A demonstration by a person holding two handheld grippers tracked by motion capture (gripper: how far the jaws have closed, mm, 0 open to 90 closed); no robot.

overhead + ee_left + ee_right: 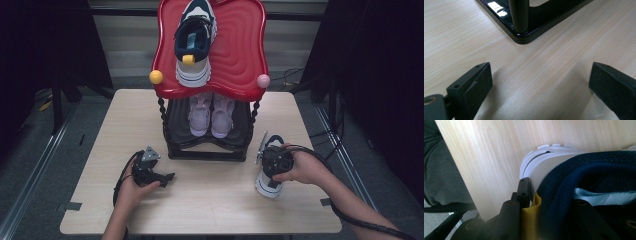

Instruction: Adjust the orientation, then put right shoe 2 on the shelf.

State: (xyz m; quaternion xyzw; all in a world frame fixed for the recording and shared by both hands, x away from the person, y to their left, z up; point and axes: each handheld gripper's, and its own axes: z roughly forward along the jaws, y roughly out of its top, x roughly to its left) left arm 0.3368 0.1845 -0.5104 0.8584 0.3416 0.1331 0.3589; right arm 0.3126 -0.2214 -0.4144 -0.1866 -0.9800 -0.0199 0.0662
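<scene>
Before you, the light wooden table (210, 200) carries a black two-tier shoe rack (207, 150) at its far middle, a navy-and-white sneaker (269, 186) right of that rack, and your left gripper (167, 177) resting left of it.

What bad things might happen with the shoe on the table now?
1. The right gripper pinches only the heel collar of the shoe, so the shoe might slip or swing if lifted.
2. The red shelf is tilted and already bears a matching shoe; a second one may slide or knock it.
3. The left gripper is open over bare table, so it gives no support.
</scene>
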